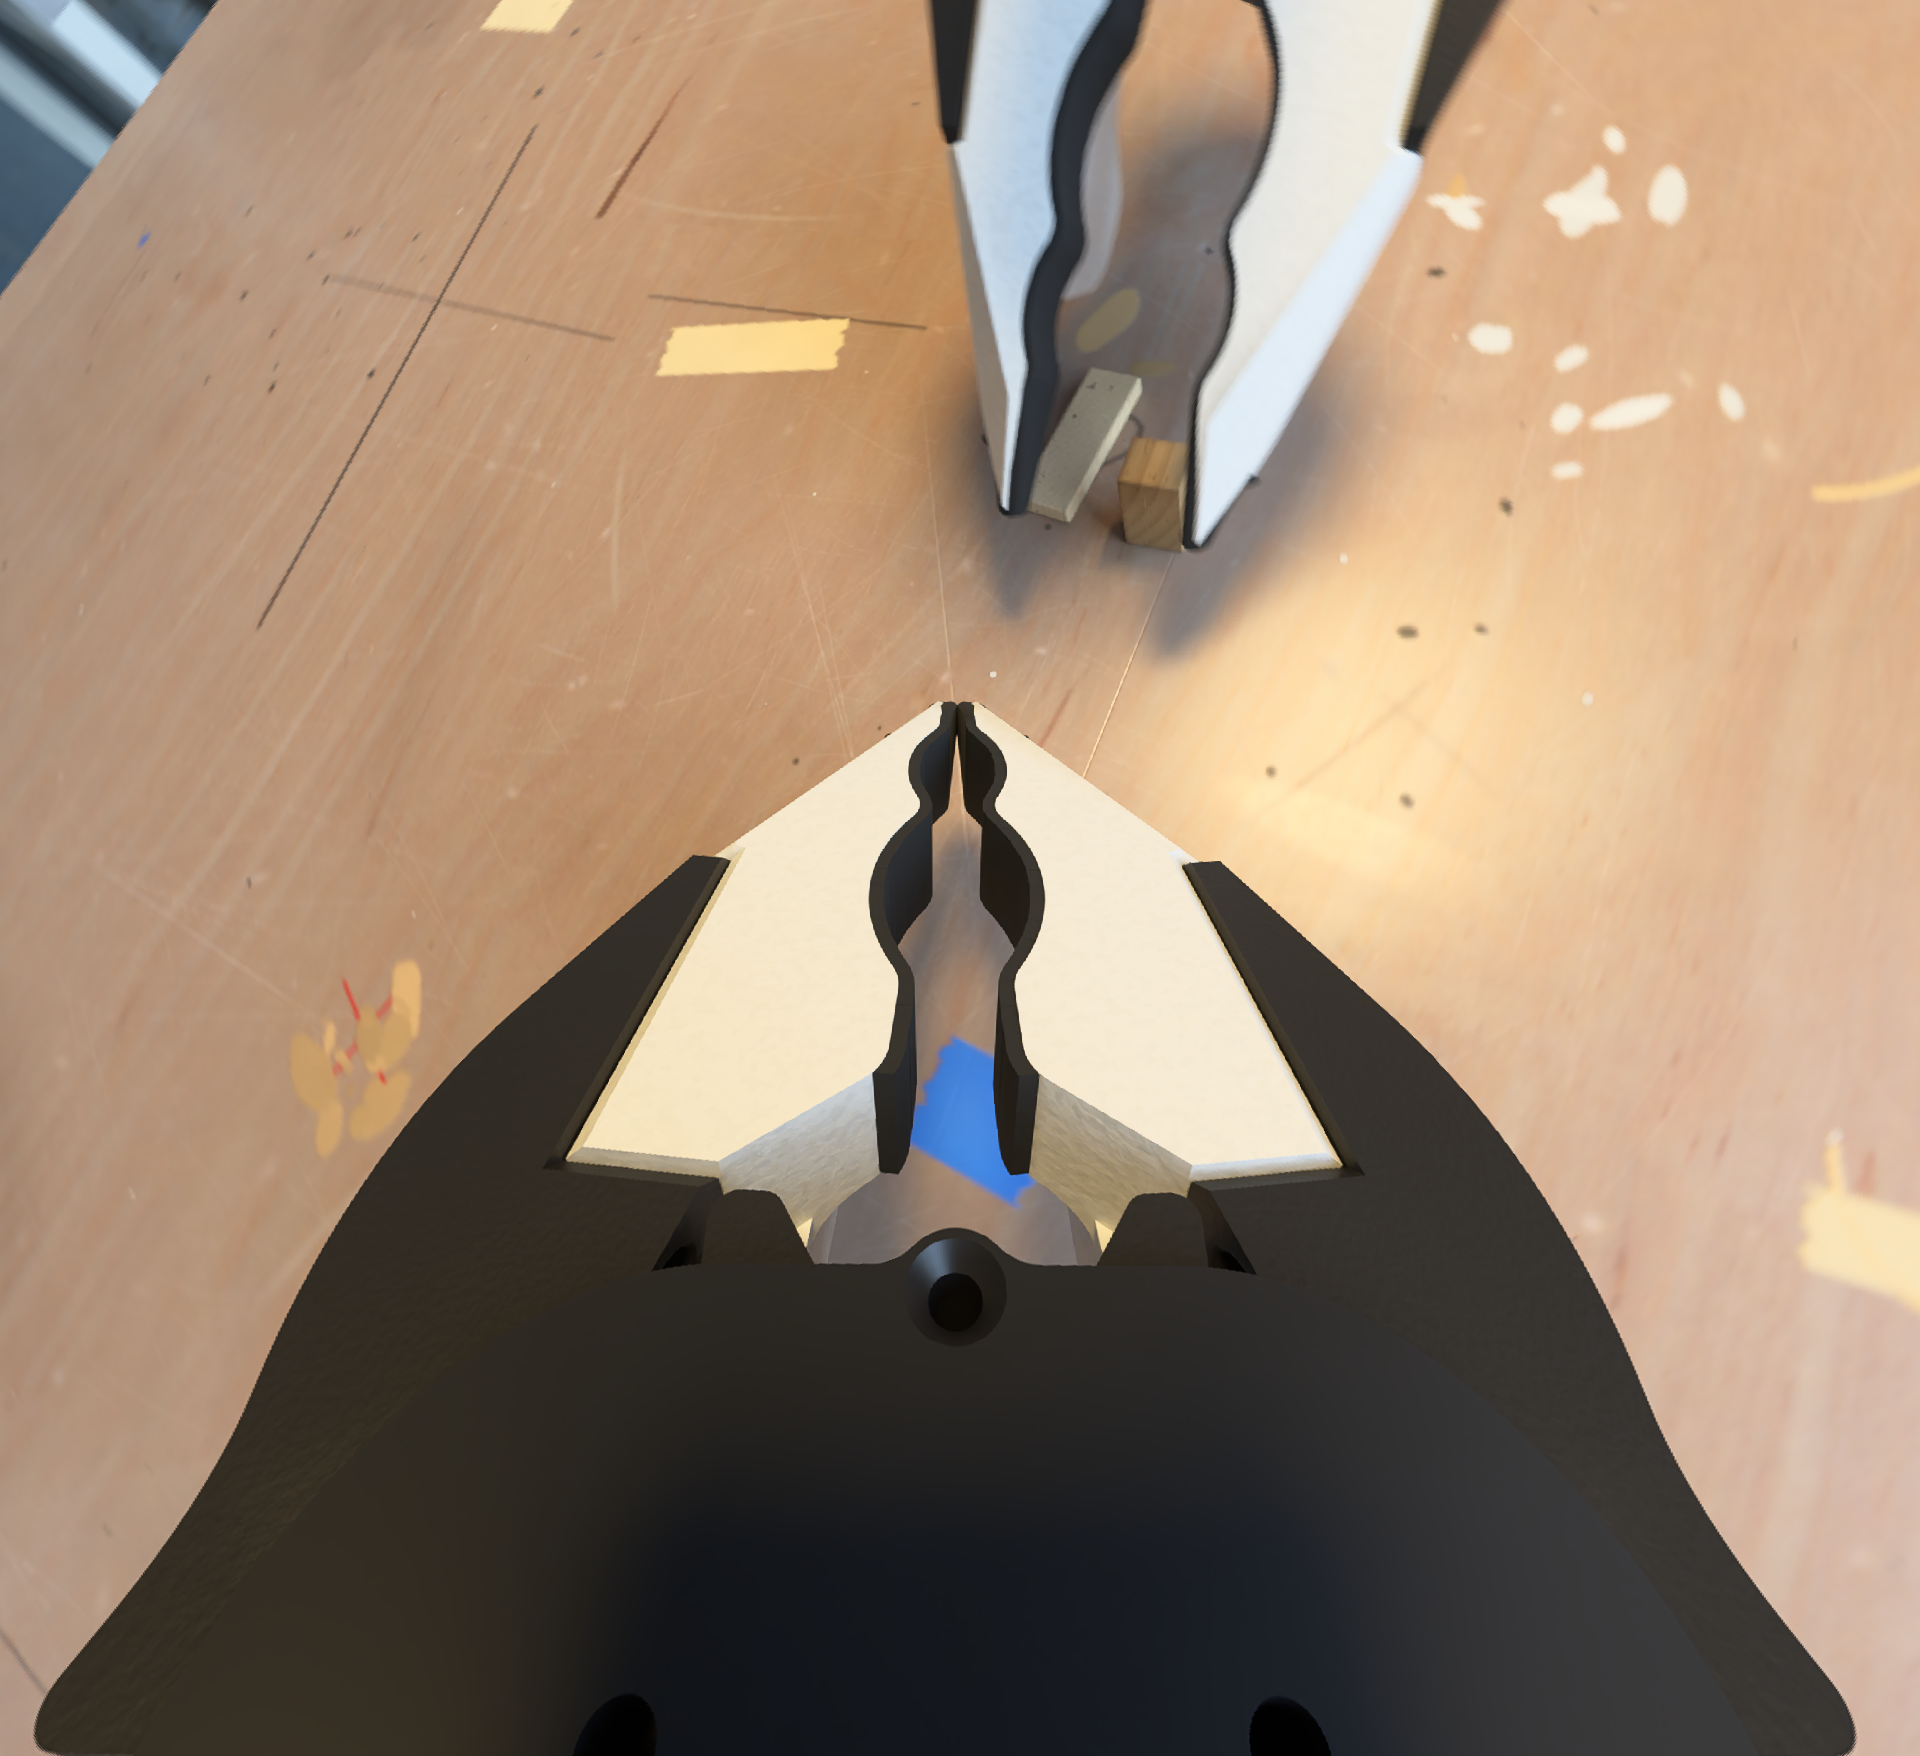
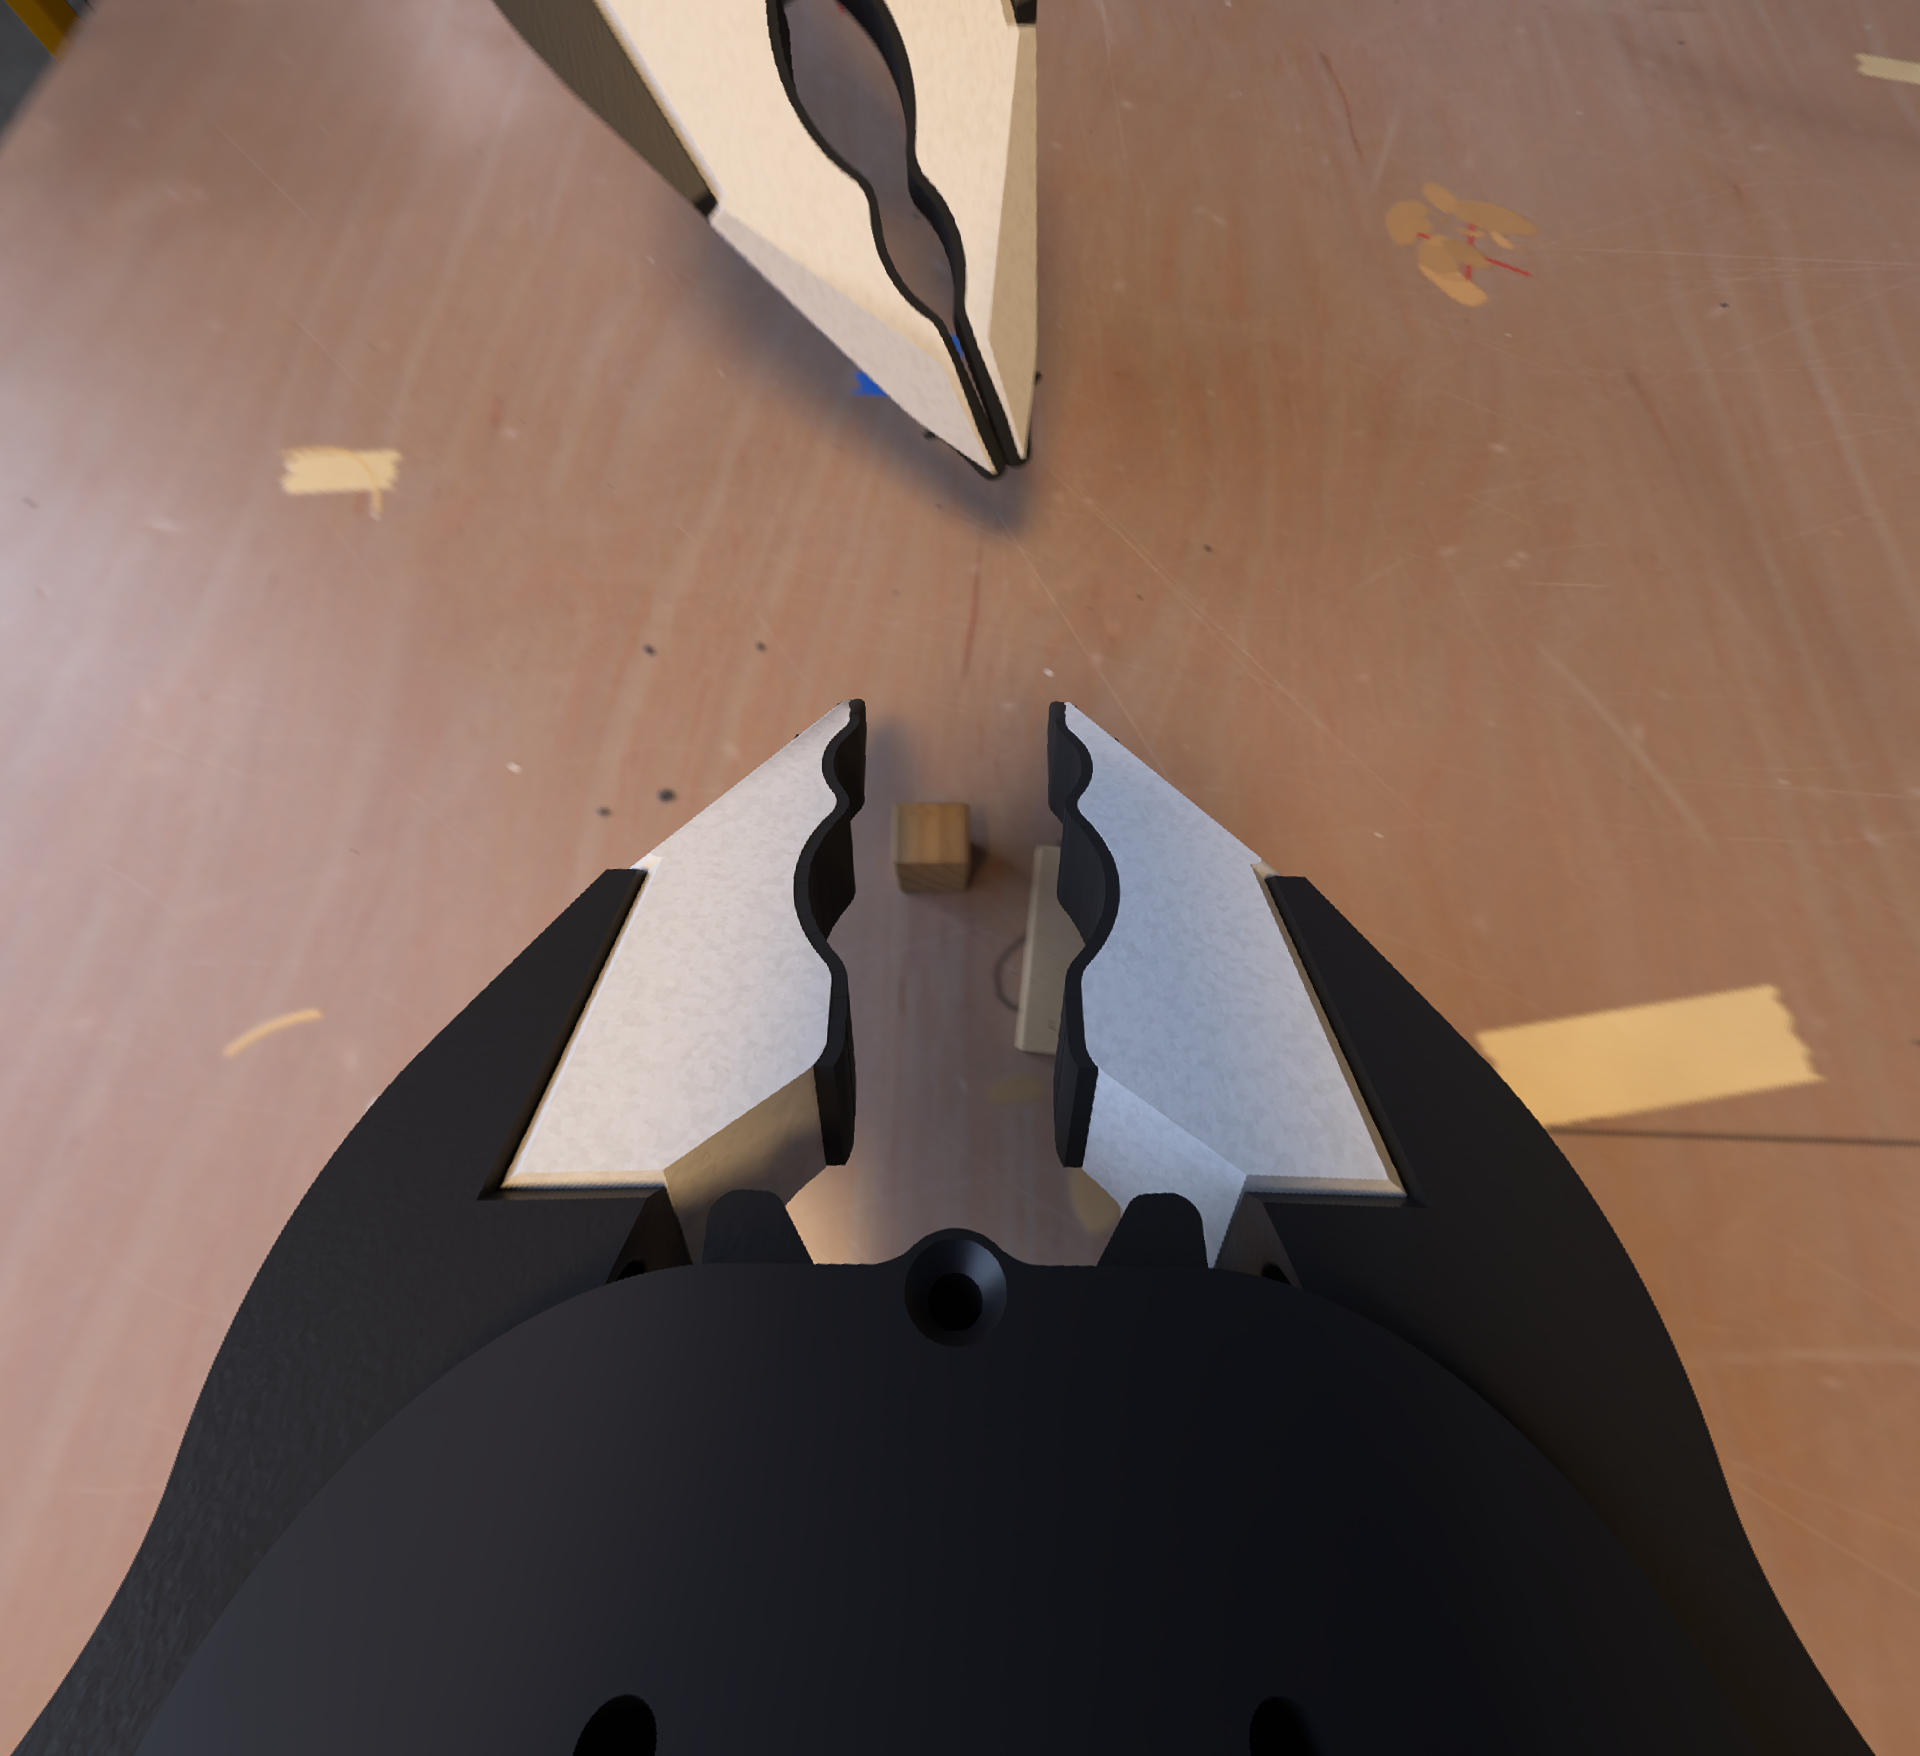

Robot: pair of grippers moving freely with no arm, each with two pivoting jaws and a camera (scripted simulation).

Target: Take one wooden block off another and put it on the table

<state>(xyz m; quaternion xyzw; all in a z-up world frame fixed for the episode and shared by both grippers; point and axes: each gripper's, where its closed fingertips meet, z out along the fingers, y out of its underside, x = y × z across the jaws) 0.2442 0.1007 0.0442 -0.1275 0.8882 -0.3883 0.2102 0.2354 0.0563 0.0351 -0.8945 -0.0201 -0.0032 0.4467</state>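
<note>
The right gripper [image 2: 954, 719] stood with jaws well apart, holding nothing. Between its fingers, on the table [image 2: 416, 667], sat a small cube [image 2: 933, 846] and a flat pale block [image 2: 1039, 953]. The two lay side by side, apart, not stacked; the flat block sat close against one finger. The left gripper [image 1: 954, 709] faced them from nearby, tips pressed together, empty, above a blue patch [image 1: 961, 1119].

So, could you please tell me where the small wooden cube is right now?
The small wooden cube sits on the table between the open right gripper's fingers, apart from the flat pale block.
</note>
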